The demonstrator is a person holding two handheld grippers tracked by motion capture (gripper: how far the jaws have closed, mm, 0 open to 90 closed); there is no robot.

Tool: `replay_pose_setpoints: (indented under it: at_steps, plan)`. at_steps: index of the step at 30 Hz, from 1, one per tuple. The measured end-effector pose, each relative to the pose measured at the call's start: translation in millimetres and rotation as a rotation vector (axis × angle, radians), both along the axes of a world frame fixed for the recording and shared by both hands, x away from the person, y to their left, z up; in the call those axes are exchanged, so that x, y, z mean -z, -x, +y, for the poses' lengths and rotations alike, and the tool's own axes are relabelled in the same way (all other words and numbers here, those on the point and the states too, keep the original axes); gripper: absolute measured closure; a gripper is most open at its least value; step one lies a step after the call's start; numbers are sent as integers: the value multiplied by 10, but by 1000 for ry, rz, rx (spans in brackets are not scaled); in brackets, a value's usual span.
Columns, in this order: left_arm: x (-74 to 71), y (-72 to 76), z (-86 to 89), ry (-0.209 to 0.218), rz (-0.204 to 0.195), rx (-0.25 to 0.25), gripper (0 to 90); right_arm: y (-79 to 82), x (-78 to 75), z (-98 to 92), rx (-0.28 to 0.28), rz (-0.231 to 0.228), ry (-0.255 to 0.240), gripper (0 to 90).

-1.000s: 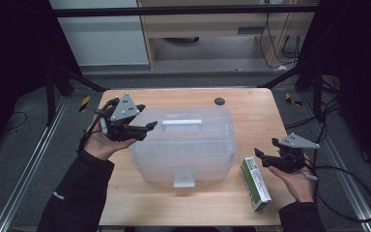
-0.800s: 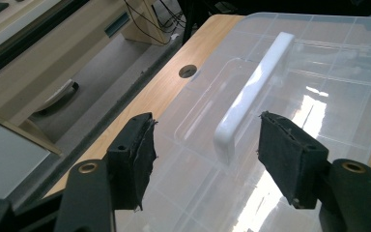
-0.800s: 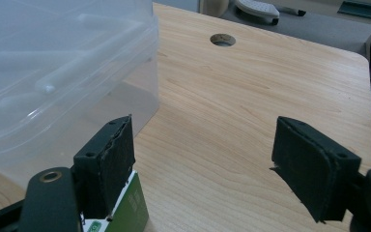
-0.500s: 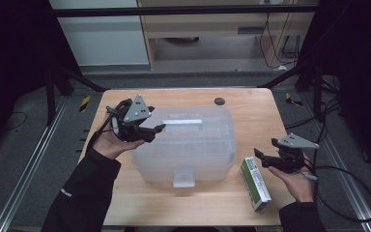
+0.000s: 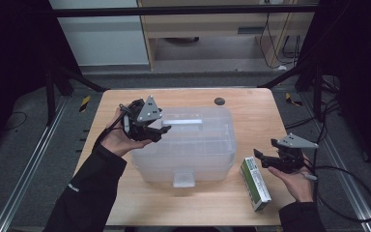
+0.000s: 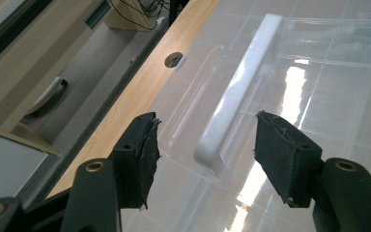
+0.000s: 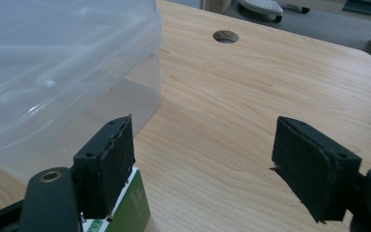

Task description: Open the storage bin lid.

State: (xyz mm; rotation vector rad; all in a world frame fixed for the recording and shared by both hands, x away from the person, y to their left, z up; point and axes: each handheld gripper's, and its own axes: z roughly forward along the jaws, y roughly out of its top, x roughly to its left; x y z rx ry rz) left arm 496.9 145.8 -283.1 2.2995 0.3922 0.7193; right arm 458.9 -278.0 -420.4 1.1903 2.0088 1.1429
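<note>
Clear plastic storage box (image 5: pixel 188 145) sits mid-tabletop (image 5: pixel 241 101), lid on, latch facing the near edge. Left gripper (image 5: pixel 160 130) hovers over the lid's left end; its jaws have just been closing a little yet stand spread, the white handle (image 6: pixel 236 96) between them, pads clear of it. Right gripper (image 5: pixel 260 158) is low near the right edge, jaws spread, nothing pinched. Green-and-white carton (image 5: pixel 255 183) lies flat by the near right corner, just beside the box.
</note>
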Motion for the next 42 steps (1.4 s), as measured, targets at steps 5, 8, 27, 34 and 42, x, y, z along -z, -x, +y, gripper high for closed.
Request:
replay_pose_setpoints:
  at_steps: [5, 8, 27, 34, 42]
  plan:
    - [28, -41, -40, -37, 10, 31, 419, -2, 2, 1, -1, 3, -1, 232]
    - [53, -66, -81, -59, 11, 41, 428, -3, 6, -2, -1, 5, 0, 232]
    - [140, -200, -226, -138, 31, 102, 590, -4, 16, 5, -12, 22, -3, 241]
    - [166, -249, -259, -152, 45, 103, 649, -8, 22, 9, -20, 25, 3, 251]
    - [164, -268, -265, -173, 52, 118, 677, -12, 28, 21, -26, 30, 5, 255]
